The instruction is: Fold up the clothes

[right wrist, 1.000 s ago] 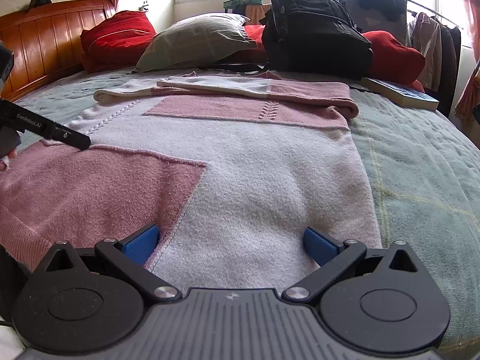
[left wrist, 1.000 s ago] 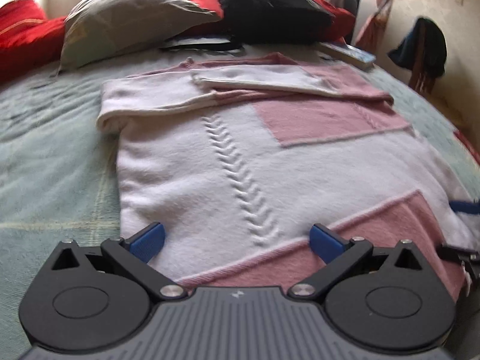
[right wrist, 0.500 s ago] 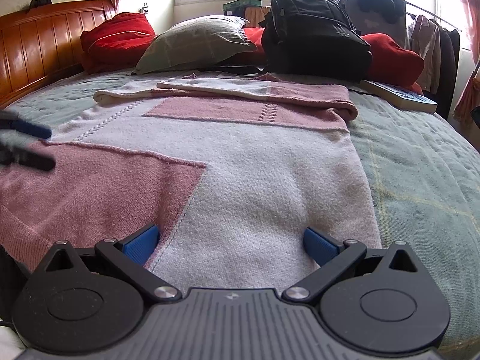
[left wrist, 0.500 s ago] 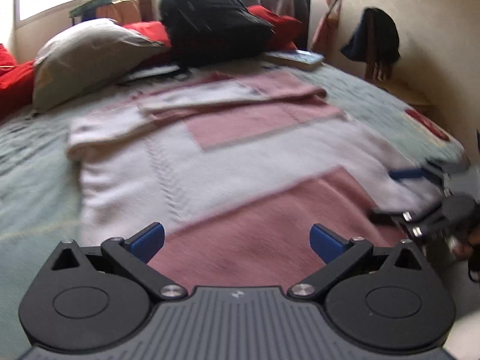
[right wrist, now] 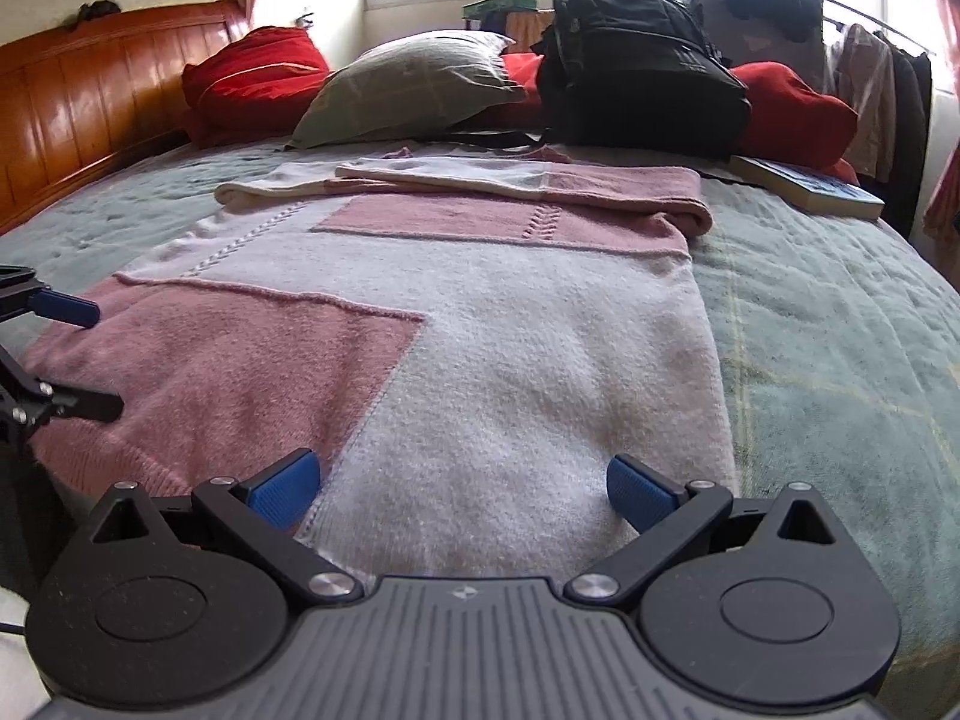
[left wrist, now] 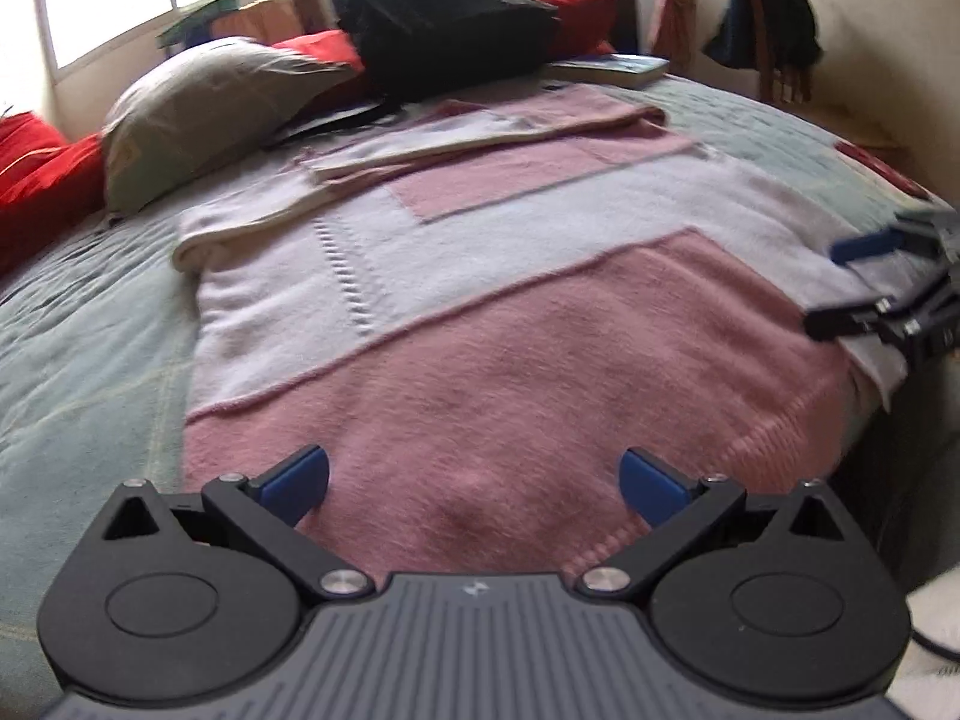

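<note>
Bed (right wrist: 840,312): green quilted cover, lying under a window, a wooden headboard (right wrist: 78,102) running along one side. Sweater (right wrist: 480,324), pink and white knit: lying flat at the middle of the bed, sleeves folded across its far end, hem hanging at the bed's near edge. Beyond the sweater: a grey-green pillow (right wrist: 408,84), red cushions (right wrist: 252,84), a black backpack (right wrist: 630,66) and a book (right wrist: 810,186). Bare quilt is showing on both sides of the sweater.

Left gripper (left wrist: 474,480): jaws spread wide, holding nothing, hovering at the pink hem corner. It is now farther toward that corner than a second ago.

Right gripper (right wrist: 462,486): jaws likewise spread and empty, still hovering at the white hem corner.
</note>
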Tool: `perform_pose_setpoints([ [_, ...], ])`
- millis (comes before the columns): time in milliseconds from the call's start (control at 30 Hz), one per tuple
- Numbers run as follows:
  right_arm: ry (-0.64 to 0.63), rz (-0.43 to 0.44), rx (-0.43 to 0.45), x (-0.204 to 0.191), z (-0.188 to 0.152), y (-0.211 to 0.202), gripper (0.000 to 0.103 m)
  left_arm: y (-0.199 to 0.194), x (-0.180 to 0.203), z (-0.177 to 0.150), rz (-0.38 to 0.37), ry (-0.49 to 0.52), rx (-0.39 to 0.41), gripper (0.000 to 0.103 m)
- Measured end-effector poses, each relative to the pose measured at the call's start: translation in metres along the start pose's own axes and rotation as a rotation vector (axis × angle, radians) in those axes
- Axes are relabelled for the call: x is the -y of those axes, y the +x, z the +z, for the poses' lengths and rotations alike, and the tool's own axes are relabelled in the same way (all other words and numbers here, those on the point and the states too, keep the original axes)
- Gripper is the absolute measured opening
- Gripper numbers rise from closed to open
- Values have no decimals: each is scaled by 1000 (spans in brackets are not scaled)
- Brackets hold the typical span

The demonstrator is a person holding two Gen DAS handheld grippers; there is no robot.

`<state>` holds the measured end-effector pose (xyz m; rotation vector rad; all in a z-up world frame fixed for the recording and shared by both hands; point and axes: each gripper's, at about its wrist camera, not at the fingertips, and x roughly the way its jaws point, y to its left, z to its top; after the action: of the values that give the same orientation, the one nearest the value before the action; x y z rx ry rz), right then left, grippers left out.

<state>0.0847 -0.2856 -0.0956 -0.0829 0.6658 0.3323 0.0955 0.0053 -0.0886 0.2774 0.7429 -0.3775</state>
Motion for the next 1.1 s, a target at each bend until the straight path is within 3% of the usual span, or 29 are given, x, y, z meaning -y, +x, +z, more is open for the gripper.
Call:
perform_pose_setpoints([
  [200,-70,2,31,-11,3,-13,103,-12,13,-3,-10,29,30,102],
  [400,-250,3,48,-32,3,-22,103,-24,38,-10,26,188,84,102],
  [833,-578,68,12,-79,-21,-29,103,-29,75,-25,52,404,114,102],
  [1100,-827,-85,59,-117,-49,-14,103,-21,88,-39,79,479,118,102],
])
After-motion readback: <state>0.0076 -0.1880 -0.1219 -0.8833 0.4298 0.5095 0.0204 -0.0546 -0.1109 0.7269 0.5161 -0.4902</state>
